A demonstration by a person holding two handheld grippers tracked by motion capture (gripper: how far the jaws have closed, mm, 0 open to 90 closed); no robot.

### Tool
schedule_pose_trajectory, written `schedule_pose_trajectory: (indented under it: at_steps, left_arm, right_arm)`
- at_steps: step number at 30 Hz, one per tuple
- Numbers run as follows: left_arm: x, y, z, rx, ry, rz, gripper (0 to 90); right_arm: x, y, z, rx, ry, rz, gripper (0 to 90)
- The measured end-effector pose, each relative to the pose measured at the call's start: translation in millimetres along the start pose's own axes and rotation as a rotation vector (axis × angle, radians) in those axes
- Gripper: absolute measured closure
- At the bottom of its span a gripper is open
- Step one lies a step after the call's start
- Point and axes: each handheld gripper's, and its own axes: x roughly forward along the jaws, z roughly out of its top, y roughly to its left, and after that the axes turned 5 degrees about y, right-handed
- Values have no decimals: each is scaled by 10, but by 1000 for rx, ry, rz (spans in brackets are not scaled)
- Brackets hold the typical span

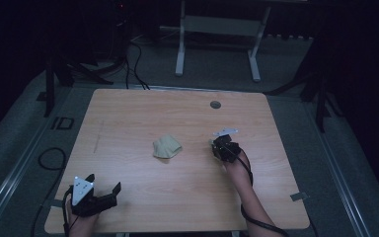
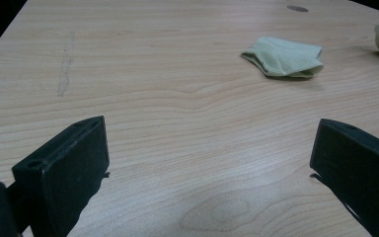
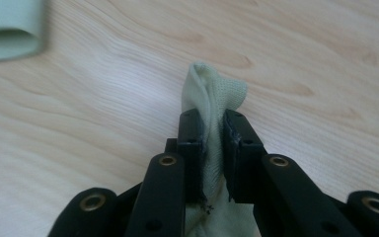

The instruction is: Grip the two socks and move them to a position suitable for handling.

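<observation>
The right gripper [image 3: 213,136] pinches a soft, knitted pale-green cloth [image 3: 217,91] at frame centre. The left gripper [image 2: 207,163] is spread wide over grainy wood table [image 2: 168,113]; a folded cloth [image 2: 284,57] lies upper right.

high view: v. dim, dark edges | gripper views: brighter, soft blur

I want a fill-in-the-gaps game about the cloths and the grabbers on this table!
1. The right gripper pinches a pale green ____ between its black jaws.
2. The left gripper has its jaws wide ____ with nothing between them.
3. A second folded pale green cloth lies near the middle of the light ____ table.

Missing words: cloth; open; wooden
</observation>
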Motion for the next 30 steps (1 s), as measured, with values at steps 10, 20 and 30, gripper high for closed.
schedule_pose_trajectory:
  at_steps: [10, 20, 30]
  left_arm:
    - [9, -2, 4, -4, 4, -10, 16]
    - [27, -20, 16, 3, 5, -18, 16]
    - [54, -31, 23, 4, 7, -27, 16]
  right_arm:
    - [-455, 245, 35, -63, -75, 46, 792]
    - [-1000, 478, 13, -115, -180, 58, 792]
    - [-1142, 829, -233, -172, -180, 96, 791]
